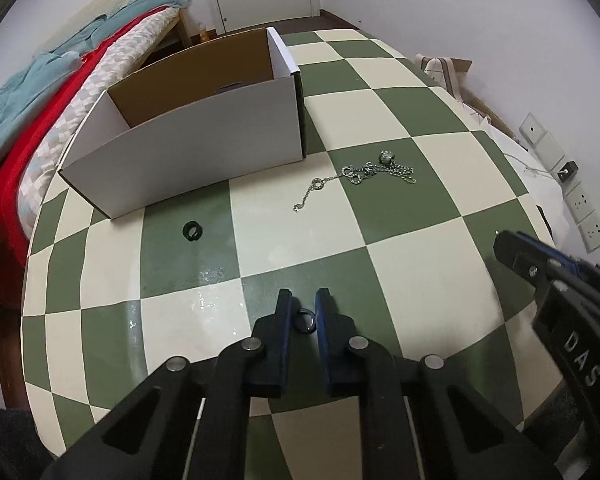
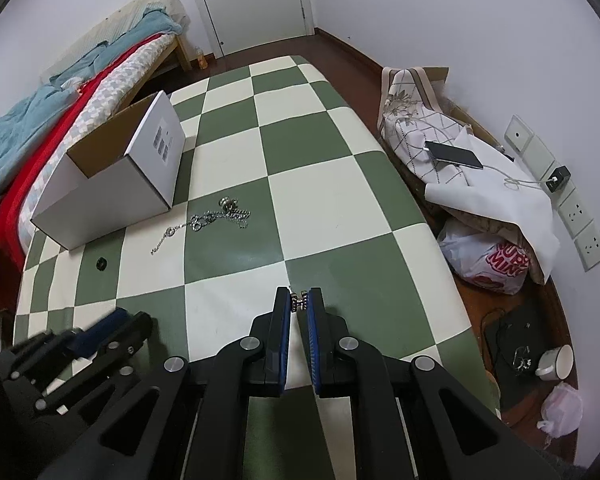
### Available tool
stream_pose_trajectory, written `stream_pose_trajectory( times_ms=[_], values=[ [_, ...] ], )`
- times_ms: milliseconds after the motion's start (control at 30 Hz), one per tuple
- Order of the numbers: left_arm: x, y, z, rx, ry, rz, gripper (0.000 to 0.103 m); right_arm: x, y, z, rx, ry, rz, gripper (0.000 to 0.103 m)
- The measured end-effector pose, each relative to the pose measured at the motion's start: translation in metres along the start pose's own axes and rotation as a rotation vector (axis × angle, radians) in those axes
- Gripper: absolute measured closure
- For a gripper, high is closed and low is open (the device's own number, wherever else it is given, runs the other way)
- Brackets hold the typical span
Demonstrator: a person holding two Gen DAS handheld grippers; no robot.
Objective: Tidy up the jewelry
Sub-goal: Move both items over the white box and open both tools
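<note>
Dim, even light; fisheye warp at edges; glare on table [image 1: 204,276]; slight motion blur.

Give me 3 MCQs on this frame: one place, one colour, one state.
1. Where is the chain?
A. in the box
B. on the table right of the box
C. on the bed

2. What colour is the loose ring near the box?
A. black
B. gold
C. red

3. What is the right gripper doing?
A. open, nothing in it
B. shut on the chain
C. shut on a studded ring

Key: B, the chain lies on the checked table beside the box; A, it looks black on a green square; C, the jaws pinch the studded ring.
</note>
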State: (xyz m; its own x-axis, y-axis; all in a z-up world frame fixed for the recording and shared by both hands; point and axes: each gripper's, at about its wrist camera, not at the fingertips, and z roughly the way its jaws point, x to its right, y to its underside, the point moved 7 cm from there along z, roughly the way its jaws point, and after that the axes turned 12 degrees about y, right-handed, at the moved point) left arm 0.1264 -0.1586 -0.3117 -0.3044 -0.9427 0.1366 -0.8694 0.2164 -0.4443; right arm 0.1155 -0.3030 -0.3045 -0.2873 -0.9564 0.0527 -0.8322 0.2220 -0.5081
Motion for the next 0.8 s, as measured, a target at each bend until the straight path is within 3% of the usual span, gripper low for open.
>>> stream_pose_trajectory(
  times_ms=[367,800],
  values=[
    [-0.015,-0.011,-0.031,0.063,-0.007,-0.016,0.094,-0.008,-0.026,-0.030,0.054,-0.054,0.020,0.094],
    [-0.080,-0.100,-0.107,0.229,-0.058,-0.057,0.094,-0.096,-0.115,-0.069,0.150,-0.185,-0.080,0.094]
  ],
)
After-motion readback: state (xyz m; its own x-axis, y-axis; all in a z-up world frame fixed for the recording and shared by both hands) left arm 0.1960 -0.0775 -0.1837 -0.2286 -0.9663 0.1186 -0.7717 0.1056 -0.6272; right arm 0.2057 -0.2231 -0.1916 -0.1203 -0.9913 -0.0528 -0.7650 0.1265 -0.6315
